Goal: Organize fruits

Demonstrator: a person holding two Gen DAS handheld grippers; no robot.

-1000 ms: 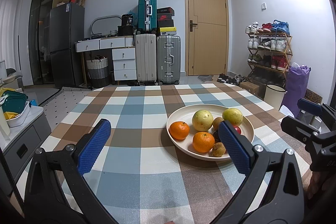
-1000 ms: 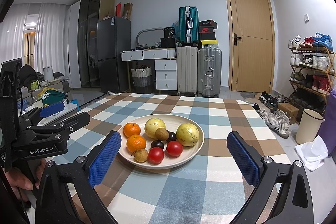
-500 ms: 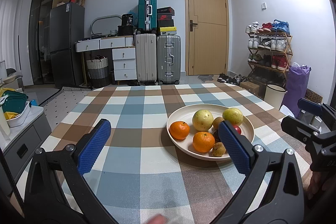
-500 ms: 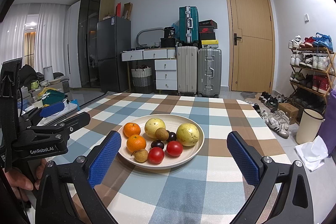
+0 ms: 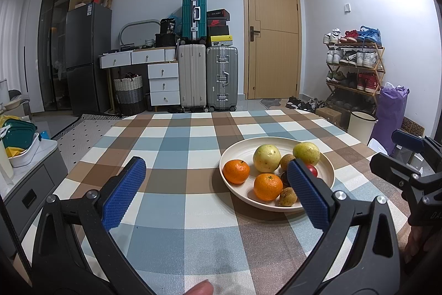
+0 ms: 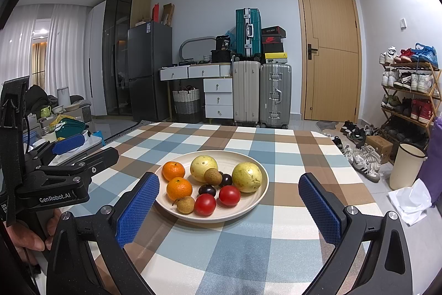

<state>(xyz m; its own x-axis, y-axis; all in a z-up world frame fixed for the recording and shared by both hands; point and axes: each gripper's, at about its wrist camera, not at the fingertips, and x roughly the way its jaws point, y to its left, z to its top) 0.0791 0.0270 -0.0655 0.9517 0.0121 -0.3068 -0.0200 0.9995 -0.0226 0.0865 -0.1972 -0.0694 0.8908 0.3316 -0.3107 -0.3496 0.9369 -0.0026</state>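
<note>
A cream plate (image 6: 257, 198) (image 5: 243, 151) sits on the checked tablecloth and holds two oranges (image 6: 179, 187), two yellow-green guavas (image 6: 246, 177), two red tomatoes (image 6: 229, 195), two dark plums (image 6: 207, 189) and two brown longans (image 6: 212, 175). My left gripper (image 5: 215, 184) is open and empty, held above the cloth to the plate's left, its right finger in front of the plate's near right part. My right gripper (image 6: 229, 202) is open and empty, with the plate's near rim between its pads. Each gripper shows at the edge of the other's view.
The checked tablecloth (image 5: 171, 212) covers the table. Behind stand suitcases (image 6: 262, 93), a white drawer unit (image 6: 218, 98), a fridge (image 6: 149, 71), a door (image 6: 328, 51) and a shoe rack (image 6: 408, 90). A cream bin (image 6: 406, 167) stands on the floor at right.
Both grippers hold still. A fingertip has come a little further into the bottom edge of the left wrist view.
</note>
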